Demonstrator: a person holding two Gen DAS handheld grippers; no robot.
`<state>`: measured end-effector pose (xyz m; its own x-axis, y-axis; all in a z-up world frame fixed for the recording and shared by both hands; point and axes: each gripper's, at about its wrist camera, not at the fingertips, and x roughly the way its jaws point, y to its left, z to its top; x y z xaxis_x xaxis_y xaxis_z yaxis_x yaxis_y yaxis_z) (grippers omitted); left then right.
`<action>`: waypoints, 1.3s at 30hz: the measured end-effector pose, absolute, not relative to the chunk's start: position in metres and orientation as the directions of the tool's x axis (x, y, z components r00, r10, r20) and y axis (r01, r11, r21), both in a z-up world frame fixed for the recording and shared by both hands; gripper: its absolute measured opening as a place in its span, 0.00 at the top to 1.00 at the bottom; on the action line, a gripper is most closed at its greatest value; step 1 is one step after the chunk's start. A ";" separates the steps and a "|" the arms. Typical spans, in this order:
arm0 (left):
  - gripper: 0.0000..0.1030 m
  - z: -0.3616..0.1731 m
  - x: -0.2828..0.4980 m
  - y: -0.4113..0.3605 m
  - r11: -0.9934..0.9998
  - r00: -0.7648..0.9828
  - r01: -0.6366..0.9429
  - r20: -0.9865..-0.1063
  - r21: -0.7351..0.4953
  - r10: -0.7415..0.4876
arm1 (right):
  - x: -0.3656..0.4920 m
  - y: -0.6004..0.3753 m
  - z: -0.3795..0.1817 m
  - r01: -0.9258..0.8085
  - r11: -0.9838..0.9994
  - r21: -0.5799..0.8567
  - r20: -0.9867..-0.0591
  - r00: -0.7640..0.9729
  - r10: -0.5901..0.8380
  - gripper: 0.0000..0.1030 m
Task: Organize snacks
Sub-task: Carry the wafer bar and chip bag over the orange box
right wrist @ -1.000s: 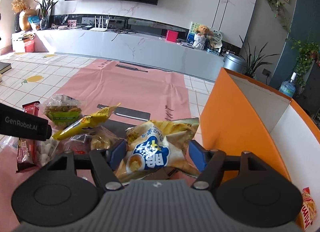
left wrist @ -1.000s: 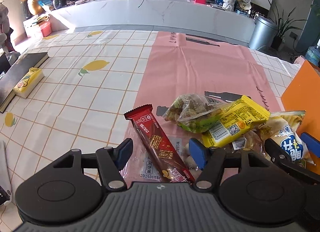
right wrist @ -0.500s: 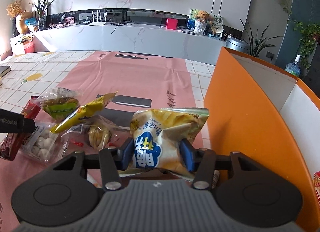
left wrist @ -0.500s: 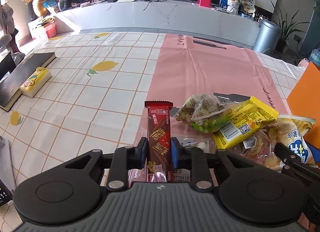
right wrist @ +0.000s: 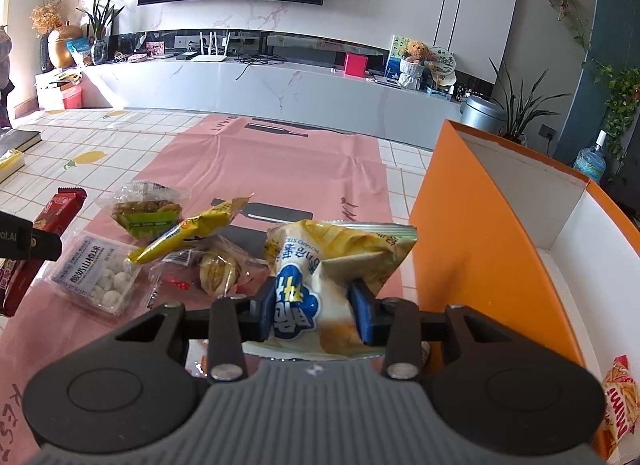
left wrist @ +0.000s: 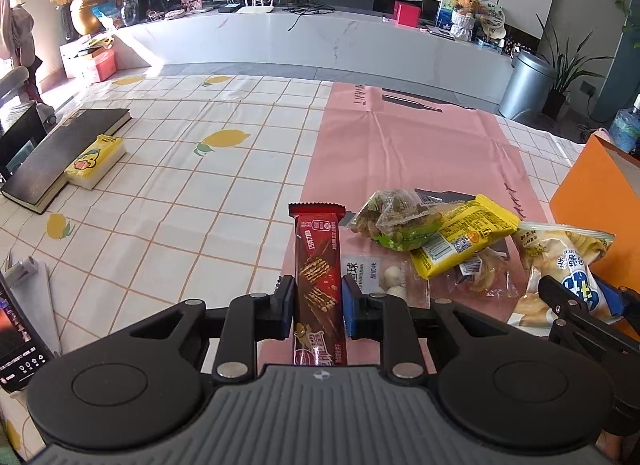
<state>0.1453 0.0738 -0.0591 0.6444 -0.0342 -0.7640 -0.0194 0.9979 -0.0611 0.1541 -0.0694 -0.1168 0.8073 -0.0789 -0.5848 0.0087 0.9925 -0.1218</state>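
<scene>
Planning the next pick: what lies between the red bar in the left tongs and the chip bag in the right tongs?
In the left wrist view, a green nut pack, a yellow packet, a white-ball pack and a clear pastry pack.

Hand-held gripper (left wrist: 318, 307): black linkage arms, blue pads, ribbed grey body, silver screws.

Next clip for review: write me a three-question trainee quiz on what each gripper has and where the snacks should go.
1. True or false: the left gripper is shut on the red wafer bar.
2. Which snack is between the right gripper's pads? A) green nut pack B) yellow-and-blue chip bag C) white candy-ball pack
3. Fill in: one snack packet already lies inside the ____ box.

Key: 1 true; 2 B; 3 orange.
</scene>
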 end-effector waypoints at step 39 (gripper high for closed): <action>0.74 0.047 0.095 -0.091 0.885 0.672 0.466 -0.650 -0.002 -0.356 | 0.048 -0.229 0.047 0.006 1.000 -0.002 -0.613 0.790 -0.006 0.65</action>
